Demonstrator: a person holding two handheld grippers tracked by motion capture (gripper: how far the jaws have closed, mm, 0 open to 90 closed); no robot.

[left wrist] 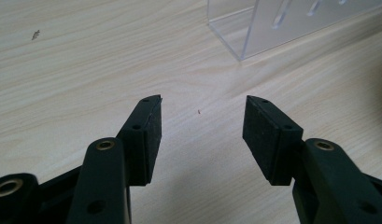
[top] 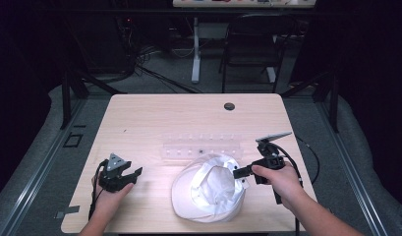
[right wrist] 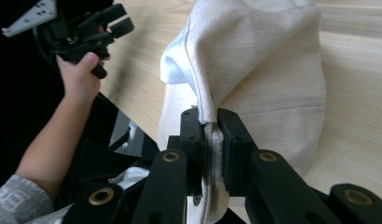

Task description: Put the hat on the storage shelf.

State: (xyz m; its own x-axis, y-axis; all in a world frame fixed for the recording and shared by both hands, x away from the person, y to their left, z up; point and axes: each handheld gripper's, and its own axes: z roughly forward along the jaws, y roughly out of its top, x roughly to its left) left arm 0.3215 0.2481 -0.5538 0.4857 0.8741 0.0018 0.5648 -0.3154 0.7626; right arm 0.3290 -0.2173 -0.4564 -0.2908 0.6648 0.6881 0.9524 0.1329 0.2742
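A white cloth hat (top: 208, 189) lies crumpled near the front middle of the wooden table (top: 154, 118). My right gripper (top: 239, 171) is shut on the hat's right edge; in the right gripper view the hat's cream rim (right wrist: 212, 126) is pinched between the two jaws, midway at my right gripper (right wrist: 211, 122). My left gripper (top: 132, 174) rests low at the front left of the table, open and apart from the hat. In the left gripper view my left gripper (left wrist: 201, 105) holds nothing, with bare wood between the jaws.
A clear plastic rack (top: 201, 146) stands just behind the hat; its corner (left wrist: 244, 32) shows ahead of the left jaws. A round cable hole (top: 229, 106) sits near the table's far edge. Chair and table legs stand beyond on the dark floor.
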